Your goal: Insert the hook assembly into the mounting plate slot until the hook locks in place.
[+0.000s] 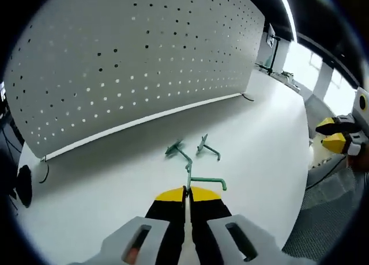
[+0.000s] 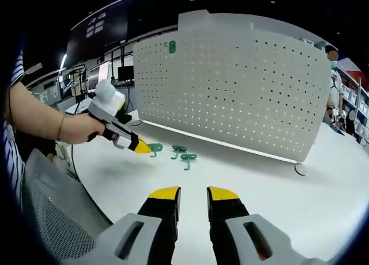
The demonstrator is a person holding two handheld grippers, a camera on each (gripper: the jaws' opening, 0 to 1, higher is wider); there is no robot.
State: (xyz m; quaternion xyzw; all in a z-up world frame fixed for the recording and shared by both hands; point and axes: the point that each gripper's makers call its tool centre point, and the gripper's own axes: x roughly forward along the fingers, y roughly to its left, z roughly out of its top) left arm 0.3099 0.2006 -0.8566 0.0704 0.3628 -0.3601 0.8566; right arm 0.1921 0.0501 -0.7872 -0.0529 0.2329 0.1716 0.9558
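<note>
My left gripper [image 1: 187, 190] is shut on a green wire hook [image 1: 206, 180], whose bent arm sticks out to the right just above the white table [image 1: 115, 178]. Two more green hooks [image 1: 176, 148] [image 1: 207, 148] lie on the table beyond it, in front of the upright white pegboard [image 1: 132, 63]. In the right gripper view a hand holds the left gripper [image 2: 143, 148] low over the table, with the held hook [image 2: 154, 147] at its tip and the loose hooks [image 2: 183, 154] beside it. One green hook [image 2: 170, 45] hangs high on the pegboard [image 2: 230, 86]. My right gripper [image 2: 194, 196] is open and holds nothing.
A grey mesh chair [image 2: 52, 219] stands by the table's near left edge. A black cable [image 2: 298, 170] lies at the pegboard's right foot. A person [image 2: 334, 86] stands far off at the right. My right gripper [image 1: 337, 135] shows at the edge of the left gripper view.
</note>
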